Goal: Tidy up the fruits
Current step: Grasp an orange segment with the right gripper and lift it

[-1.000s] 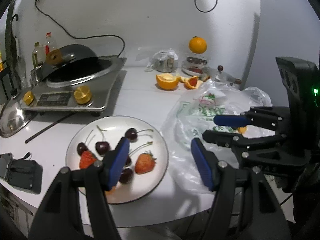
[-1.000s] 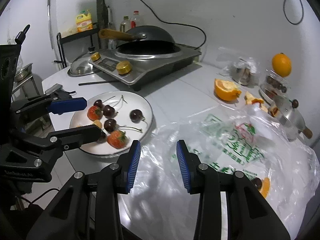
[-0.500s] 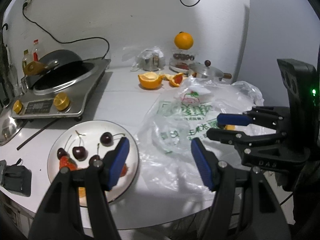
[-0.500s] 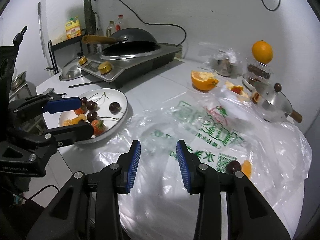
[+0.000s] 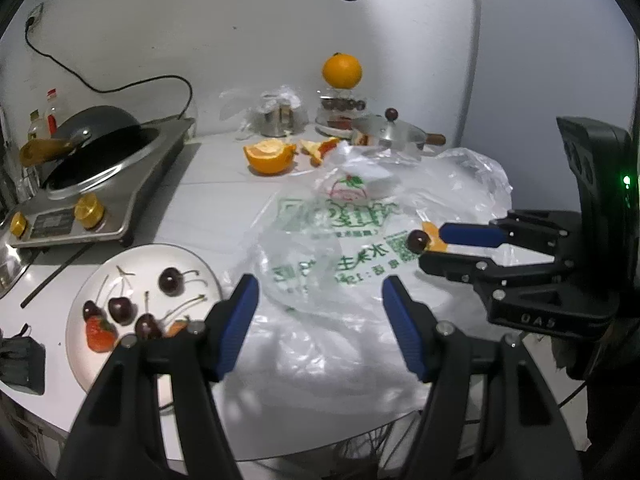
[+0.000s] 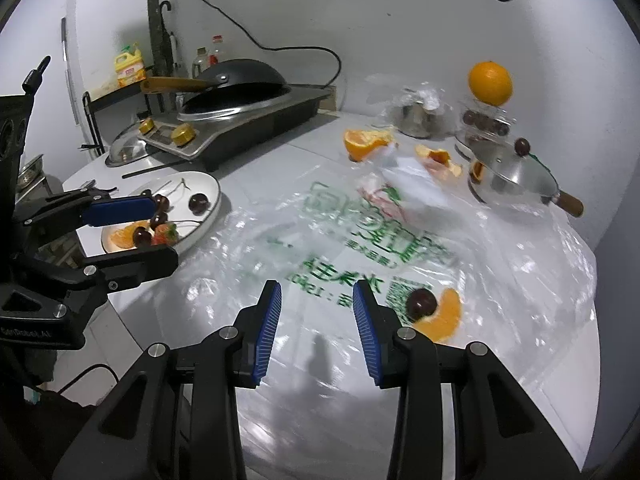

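On the left, a white plate [image 5: 80, 344] holds cherries and strawberries. The left gripper [image 5: 318, 320] hangs wide open and empty over the plastic bag [image 5: 360, 220]. Further right, the right gripper [image 6: 316, 312], open and empty, has a loose cherry [image 6: 421, 303] and an orange slice [image 6: 444, 316] just right of its fingers.

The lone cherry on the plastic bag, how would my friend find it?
Look at the big crinkly clear plastic bag with green print spread on the white table. Near its right side lies one dark round cherry, touching an orange slice. It is off the white plate, unlike the other cherries.
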### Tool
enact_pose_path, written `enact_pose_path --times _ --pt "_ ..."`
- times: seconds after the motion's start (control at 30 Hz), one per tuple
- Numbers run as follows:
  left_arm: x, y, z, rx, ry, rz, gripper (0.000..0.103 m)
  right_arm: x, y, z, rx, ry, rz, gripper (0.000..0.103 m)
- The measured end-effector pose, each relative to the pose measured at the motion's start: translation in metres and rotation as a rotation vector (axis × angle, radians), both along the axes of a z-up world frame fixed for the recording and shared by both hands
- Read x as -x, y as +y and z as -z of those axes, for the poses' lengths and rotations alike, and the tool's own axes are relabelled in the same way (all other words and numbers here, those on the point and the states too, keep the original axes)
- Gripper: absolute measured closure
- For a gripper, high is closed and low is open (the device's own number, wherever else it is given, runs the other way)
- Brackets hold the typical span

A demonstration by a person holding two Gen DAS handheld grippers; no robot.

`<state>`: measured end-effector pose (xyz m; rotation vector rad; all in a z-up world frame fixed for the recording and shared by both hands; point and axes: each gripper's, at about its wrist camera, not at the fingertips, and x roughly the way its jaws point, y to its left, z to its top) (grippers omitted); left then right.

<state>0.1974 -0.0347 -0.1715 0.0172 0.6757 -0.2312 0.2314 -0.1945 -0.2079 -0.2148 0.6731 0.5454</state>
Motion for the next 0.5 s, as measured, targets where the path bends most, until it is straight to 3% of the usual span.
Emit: enact_pose_path --times 0.5 --pt "-0.02 -0.035 0.012 -0.016 0.04 0.045 0.037 -0.015 -0.042 0.016 0.001 0.035 0.071 0.063"
